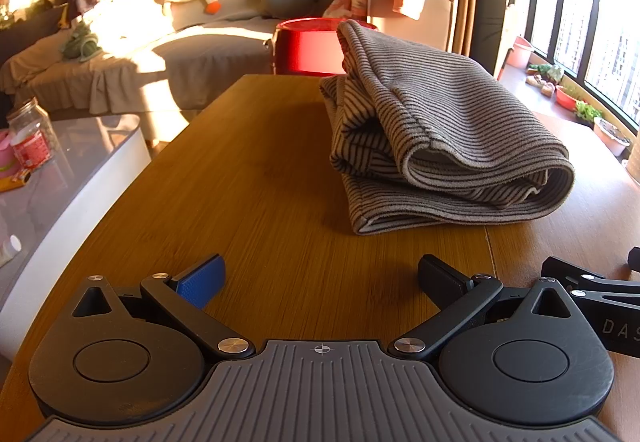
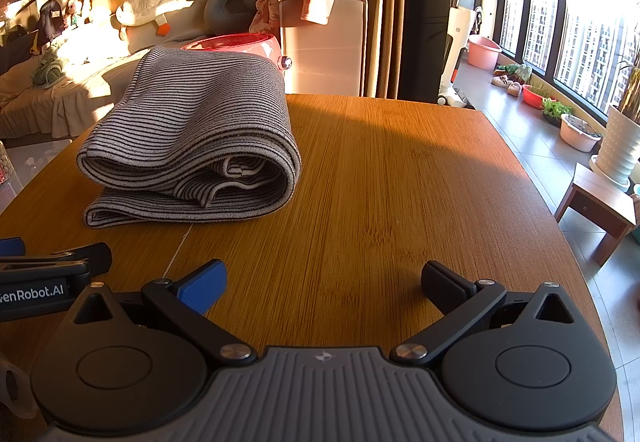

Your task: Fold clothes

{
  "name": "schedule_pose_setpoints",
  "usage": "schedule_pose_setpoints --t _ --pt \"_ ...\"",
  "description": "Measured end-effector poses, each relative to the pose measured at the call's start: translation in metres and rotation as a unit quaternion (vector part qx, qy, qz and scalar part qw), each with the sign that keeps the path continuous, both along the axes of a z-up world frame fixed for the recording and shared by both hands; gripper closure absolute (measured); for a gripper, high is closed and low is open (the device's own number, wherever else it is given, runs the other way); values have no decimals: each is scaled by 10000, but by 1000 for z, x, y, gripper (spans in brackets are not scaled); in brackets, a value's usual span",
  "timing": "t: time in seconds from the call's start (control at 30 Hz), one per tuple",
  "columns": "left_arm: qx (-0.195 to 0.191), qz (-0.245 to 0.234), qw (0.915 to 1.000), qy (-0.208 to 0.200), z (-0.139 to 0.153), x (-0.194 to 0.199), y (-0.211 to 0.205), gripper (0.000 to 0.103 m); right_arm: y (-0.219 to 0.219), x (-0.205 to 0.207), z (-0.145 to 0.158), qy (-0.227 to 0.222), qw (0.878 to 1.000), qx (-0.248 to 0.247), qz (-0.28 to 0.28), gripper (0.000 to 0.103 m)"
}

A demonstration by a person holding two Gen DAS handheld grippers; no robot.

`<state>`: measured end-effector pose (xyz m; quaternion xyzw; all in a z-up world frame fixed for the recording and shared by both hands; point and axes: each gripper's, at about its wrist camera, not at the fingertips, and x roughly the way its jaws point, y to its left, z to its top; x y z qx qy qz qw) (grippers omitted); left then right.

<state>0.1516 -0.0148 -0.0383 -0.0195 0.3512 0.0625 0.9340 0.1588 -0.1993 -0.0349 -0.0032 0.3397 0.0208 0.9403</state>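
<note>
A grey striped garment (image 1: 440,130) lies folded in a thick bundle on the wooden table (image 1: 260,182). In the left wrist view it sits ahead and to the right of my left gripper (image 1: 320,278), which is open and empty low over the table. In the right wrist view the same garment (image 2: 192,138) sits ahead and to the left of my right gripper (image 2: 324,282), also open and empty. Each gripper shows at the edge of the other's view: the right one (image 1: 592,282) and the left one (image 2: 52,262). Neither touches the garment.
A red stool or tub (image 1: 308,46) stands past the table's far edge. A sofa (image 1: 200,54) with plush toys lies behind. A glass side table (image 1: 60,170) with a jar is at left. Windows, plant pots (image 2: 580,130) and a small wooden stool (image 2: 600,210) are at right.
</note>
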Motion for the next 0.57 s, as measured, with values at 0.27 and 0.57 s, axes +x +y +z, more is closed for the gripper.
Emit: schedule_pose_setpoints --t 0.27,0.57 --pt "7 31 10000 -2 0 0 0 0 0 0 0 0 10000 0 0 0" --pt "2 79 10000 -5 0 -1 1 0 0 0 0 0 10000 0 0 0"
